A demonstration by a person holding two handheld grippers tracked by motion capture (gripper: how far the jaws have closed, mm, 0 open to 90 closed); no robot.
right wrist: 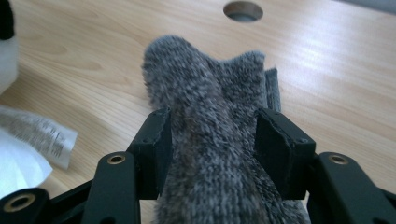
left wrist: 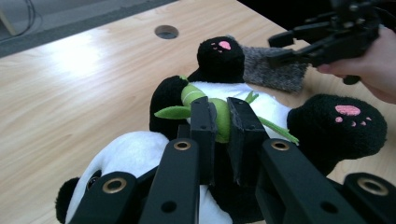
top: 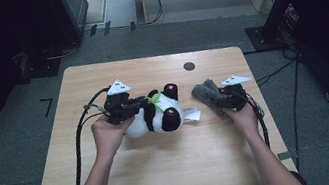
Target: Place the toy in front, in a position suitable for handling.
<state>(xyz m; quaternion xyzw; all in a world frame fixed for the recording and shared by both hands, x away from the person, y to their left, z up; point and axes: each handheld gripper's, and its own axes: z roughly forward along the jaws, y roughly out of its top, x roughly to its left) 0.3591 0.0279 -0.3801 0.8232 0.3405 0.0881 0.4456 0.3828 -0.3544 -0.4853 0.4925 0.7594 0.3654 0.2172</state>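
A black-and-white panda plush (top: 162,113) lies on its back in the middle of the wooden table (top: 116,181), paws up. My left gripper (top: 146,103) comes in from the panda's left, and its jaws are shut on the green leaf sprig (left wrist: 223,122) on the panda's chest (left wrist: 268,106). To the right of the panda lies a grey knit piece (top: 205,91). My right gripper (top: 218,97) holds it from the near right; the grey knit piece (right wrist: 212,140) fills the gap between the two jaws, which press on both its sides.
The panda's white label (top: 191,115) lies on the table between the plush and the grey knit. A round cable hole (top: 189,66) sits near the far edge. Dark equipment and cables stand on the floor around the table.
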